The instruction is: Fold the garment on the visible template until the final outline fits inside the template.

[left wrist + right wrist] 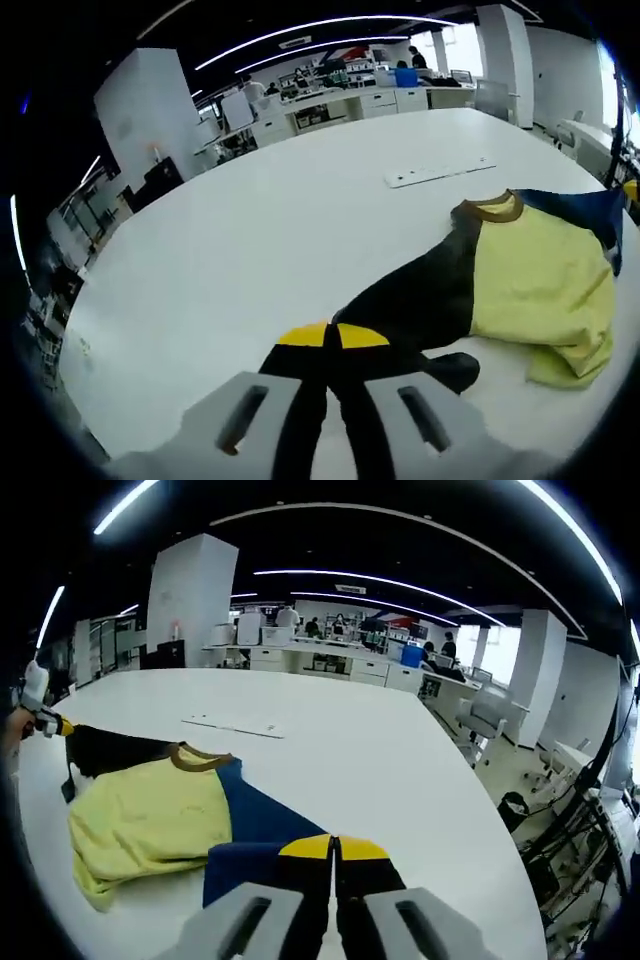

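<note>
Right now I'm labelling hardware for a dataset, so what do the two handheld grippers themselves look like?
Both look alike. The left gripper has two pale grey moulded jaws with slotted cut-outs and black fingers capped by yellow tips. The right gripper matches it: grey slotted jaws, black fingers, yellow tips.

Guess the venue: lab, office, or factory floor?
Probably an open-plan lab or workshop office. A big white table holds the garment. Behind it stand workbenches cluttered with gear, where people are standing. Long strip lights run across a dark ceiling, and an office chair sits beside the table.
</note>
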`<state>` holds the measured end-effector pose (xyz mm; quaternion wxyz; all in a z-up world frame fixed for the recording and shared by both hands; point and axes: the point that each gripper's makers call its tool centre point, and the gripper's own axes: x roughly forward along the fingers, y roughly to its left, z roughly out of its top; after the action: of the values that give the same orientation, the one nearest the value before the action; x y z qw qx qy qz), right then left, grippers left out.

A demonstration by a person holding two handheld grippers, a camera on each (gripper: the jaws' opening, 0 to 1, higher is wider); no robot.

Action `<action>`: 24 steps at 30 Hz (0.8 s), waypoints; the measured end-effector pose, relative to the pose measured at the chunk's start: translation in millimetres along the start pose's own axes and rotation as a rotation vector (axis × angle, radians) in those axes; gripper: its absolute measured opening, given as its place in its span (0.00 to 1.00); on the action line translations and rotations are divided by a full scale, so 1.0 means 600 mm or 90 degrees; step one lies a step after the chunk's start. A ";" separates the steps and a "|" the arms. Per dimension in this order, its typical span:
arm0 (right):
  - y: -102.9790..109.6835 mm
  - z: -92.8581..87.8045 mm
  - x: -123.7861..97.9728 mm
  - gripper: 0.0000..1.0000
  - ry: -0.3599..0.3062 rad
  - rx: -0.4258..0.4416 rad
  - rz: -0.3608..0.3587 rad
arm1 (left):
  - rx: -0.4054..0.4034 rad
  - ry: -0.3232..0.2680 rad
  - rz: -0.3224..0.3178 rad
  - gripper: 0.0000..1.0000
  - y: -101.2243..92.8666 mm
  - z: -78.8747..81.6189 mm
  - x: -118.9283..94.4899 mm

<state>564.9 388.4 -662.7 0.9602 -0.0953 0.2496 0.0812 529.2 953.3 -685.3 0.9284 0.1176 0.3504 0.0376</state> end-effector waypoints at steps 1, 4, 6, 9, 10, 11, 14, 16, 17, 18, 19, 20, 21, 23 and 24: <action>-0.008 -0.001 0.007 0.00 0.002 0.000 -0.006 | 0.003 0.005 0.004 0.00 0.005 -0.003 0.007; -0.029 -0.006 0.022 0.00 0.012 -0.008 -0.024 | 0.006 0.018 0.021 0.00 0.019 -0.011 0.020; -0.041 -0.012 0.032 0.00 0.027 -0.011 -0.034 | 0.005 0.023 0.023 0.00 0.022 -0.014 0.026; -0.055 -0.018 0.050 0.00 0.037 -0.023 -0.043 | 0.005 0.036 0.030 0.00 0.028 -0.023 0.040; -0.058 -0.020 0.055 0.00 0.039 -0.025 -0.044 | 0.010 0.044 0.035 0.00 0.032 -0.028 0.047; -0.061 -0.023 0.061 0.00 0.044 -0.024 -0.045 | 0.011 0.050 0.035 0.00 0.033 -0.031 0.051; -0.073 -0.031 0.074 0.00 0.057 -0.029 -0.054 | 0.020 0.058 0.038 0.00 0.037 -0.038 0.064; -0.080 -0.036 0.082 0.00 0.064 -0.027 -0.060 | 0.024 0.066 0.050 0.00 0.043 -0.043 0.070; -0.081 -0.037 0.083 0.00 0.065 -0.026 -0.060 | 0.024 0.065 0.049 0.00 0.043 -0.043 0.073; -0.083 -0.040 0.087 0.00 0.071 -0.026 -0.061 | 0.022 0.066 0.047 0.00 0.042 -0.043 0.074; -0.085 -0.042 0.090 0.00 0.074 -0.026 -0.062 | 0.020 0.066 0.047 0.00 0.042 -0.044 0.075; -0.086 -0.046 0.094 0.00 0.078 -0.027 -0.062 | 0.017 0.066 0.047 0.00 0.042 -0.044 0.075; -0.086 -0.048 0.096 0.00 0.082 -0.026 -0.061 | 0.016 0.064 0.046 0.00 0.042 -0.045 0.077; -0.087 -0.055 0.103 0.00 0.090 -0.025 -0.058 | 0.014 0.064 0.046 0.00 0.044 -0.047 0.080; -0.086 -0.058 0.106 0.00 0.095 -0.023 -0.054 | 0.008 0.065 0.045 0.00 0.043 -0.049 0.080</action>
<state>614.1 337.8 -716.6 0.9397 -0.1288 0.3145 0.0378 546.3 991.6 -731.2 0.9067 0.1339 0.3932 0.0741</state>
